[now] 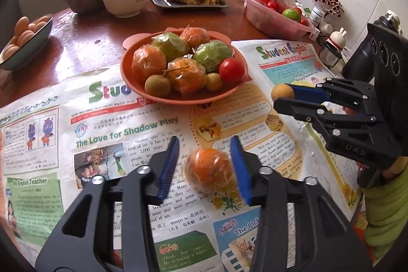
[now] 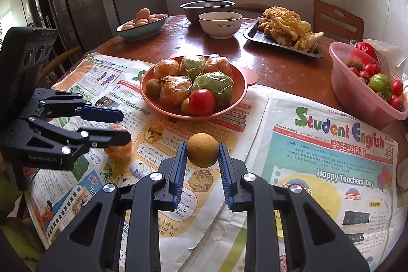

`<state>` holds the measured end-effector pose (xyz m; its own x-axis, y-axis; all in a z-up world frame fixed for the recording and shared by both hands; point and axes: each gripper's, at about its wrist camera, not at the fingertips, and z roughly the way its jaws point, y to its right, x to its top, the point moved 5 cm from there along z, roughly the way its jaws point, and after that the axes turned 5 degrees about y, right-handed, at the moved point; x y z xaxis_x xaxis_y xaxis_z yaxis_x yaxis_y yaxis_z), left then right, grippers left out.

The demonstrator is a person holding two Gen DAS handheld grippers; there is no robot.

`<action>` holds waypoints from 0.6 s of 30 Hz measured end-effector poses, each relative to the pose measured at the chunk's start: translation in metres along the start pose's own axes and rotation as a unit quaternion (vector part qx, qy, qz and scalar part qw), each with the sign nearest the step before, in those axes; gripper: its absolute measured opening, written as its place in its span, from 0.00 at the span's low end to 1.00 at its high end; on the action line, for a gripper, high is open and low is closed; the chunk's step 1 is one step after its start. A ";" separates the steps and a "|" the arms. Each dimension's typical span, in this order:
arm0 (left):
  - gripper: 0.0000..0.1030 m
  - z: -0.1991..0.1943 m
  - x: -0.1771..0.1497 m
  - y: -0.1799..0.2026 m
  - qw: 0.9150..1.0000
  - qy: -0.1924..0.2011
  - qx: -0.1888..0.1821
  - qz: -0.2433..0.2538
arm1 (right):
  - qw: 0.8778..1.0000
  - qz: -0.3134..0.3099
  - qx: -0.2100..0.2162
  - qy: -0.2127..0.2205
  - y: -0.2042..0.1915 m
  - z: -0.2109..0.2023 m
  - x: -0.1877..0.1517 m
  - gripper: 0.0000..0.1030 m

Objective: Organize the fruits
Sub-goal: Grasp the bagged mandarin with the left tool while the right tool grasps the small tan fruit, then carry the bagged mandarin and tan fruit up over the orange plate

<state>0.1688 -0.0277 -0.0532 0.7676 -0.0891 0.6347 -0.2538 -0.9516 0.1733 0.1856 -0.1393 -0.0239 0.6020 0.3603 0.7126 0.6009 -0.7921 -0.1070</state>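
Two grippers over the newspaper, each with one fruit.

The right gripper [image 2: 202,153] is closed on a small tan round fruit [image 2: 202,149]. The left gripper [image 1: 207,157] has its jaws apart around a wrapped orange [image 1: 209,171] that lies on the newspaper [image 1: 102,144]; the right pad looks touching its wrap. The fruit plate [image 1: 132,86] stands behind.

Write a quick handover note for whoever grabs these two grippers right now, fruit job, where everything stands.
Left gripper: open, fingers either side of the plastic-wrapped orange, not visibly pressing it; the orange seems to rest on the newspaper.
Right gripper: shut on the small tan round fruit, held above the newspaper.
Orange plate: already holds wrapped oranges, two wrapped green fruits, a red tomato and small brownish fruits.
Done: most fruit is on the plate.
Left: set the tan fruit on the plate, then grip the wrapped orange and add it.
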 end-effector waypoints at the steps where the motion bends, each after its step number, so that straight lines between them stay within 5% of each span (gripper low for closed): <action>1: 0.36 0.000 -0.002 0.000 1.000 -0.001 0.000 -0.001 | 1.000 0.000 0.000 0.000 0.000 0.000 0.000 0.24; 18: 0.31 -0.004 -0.005 0.000 1.000 -0.001 -0.002 -0.004 | 1.000 -0.006 0.004 0.012 -0.005 -0.004 0.013 0.24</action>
<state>0.1625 -0.0263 -0.0529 0.7703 -0.0823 0.6323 -0.2497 -0.9514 0.1804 0.1884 -0.1328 -0.0113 0.5820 0.3570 0.7306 0.6115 -0.7844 -0.1038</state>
